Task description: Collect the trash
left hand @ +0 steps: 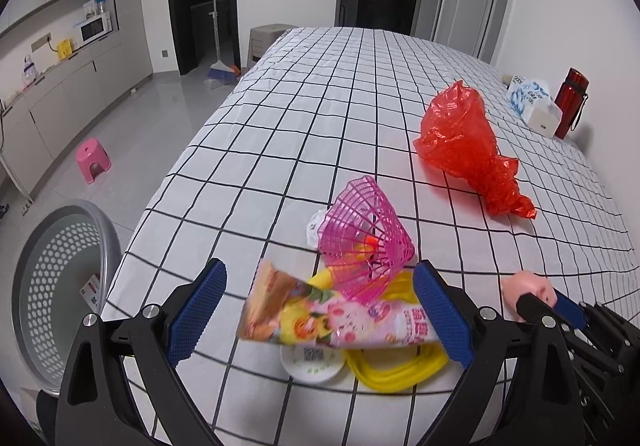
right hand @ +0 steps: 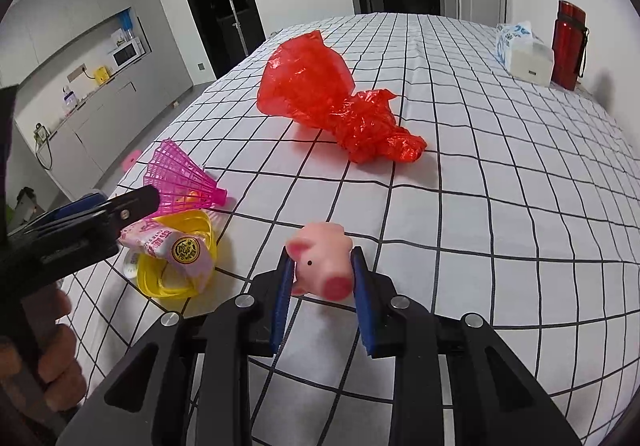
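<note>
Checked bedsheet point(right hand: 480, 206): one red bag point(right hand: 332, 98); right hand-held gripper point(right hand: 322, 278) clenches one pig toy point(right hand: 320, 262); left point(left hand: 320, 310) open.

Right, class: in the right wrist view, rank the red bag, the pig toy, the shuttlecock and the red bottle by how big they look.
1. Red bag.
2. Pig toy and shuttlecock: about alike, and the pig is nearer the camera, so unranked.
3. Red bottle, though farthest away.
</note>
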Available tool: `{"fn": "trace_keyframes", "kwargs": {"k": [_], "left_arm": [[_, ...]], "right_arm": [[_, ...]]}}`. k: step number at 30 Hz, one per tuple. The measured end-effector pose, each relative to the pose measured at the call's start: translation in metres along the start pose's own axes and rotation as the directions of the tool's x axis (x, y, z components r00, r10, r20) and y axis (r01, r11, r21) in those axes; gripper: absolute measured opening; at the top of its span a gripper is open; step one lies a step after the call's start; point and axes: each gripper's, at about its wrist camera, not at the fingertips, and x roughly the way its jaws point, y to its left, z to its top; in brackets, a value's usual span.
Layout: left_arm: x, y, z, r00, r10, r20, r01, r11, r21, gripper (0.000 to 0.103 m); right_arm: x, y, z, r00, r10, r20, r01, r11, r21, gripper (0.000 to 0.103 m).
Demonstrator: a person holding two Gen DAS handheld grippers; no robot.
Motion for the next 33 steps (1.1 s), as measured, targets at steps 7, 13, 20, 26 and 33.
{"fn": "trace_keyframes", "kwargs": {"k": [7, 13, 20, 26, 33], "left_arm": [[0.009, -0.005, 0.005, 1.000, 0.006, -0.002, -0.006, 1.000, 0.003, 0.092], [0.012, -0.012, 0.009, 1.000, 0.007, 0.014, -0.007, 1.000, 0.009, 0.083], [0.013, -0.023, 0.010, 1.000, -0.028, 0.004, 0.027, 0.999, 0.043, 0.047], [0.017, -0.023, 0.006, 0.998, -0.049, -0.035, 0.050, 0.998, 0.047, 0.006], [0.003, -0.014, 0.005, 0.998, -0.055, -0.015, 0.056, 0.998, 0.036, 0.005]], "right_arm": [[0.002, -0.005, 0.000, 1.000, 0.022, -0.009, -0.022, 1.000, 0.022, 0.028], [0.002, -0.005, -0.001, 1.000, 0.030, -0.007, -0.030, 0.999, 0.024, 0.028], [0.002, -0.005, -0.001, 0.999, 0.031, -0.009, -0.031, 0.999, 0.027, 0.028], [0.002, -0.004, -0.001, 0.999, 0.033, -0.008, -0.033, 0.999, 0.028, 0.028], [0.002, -0.004, -0.001, 0.999, 0.041, -0.004, -0.041, 0.999, 0.034, 0.028]]}}
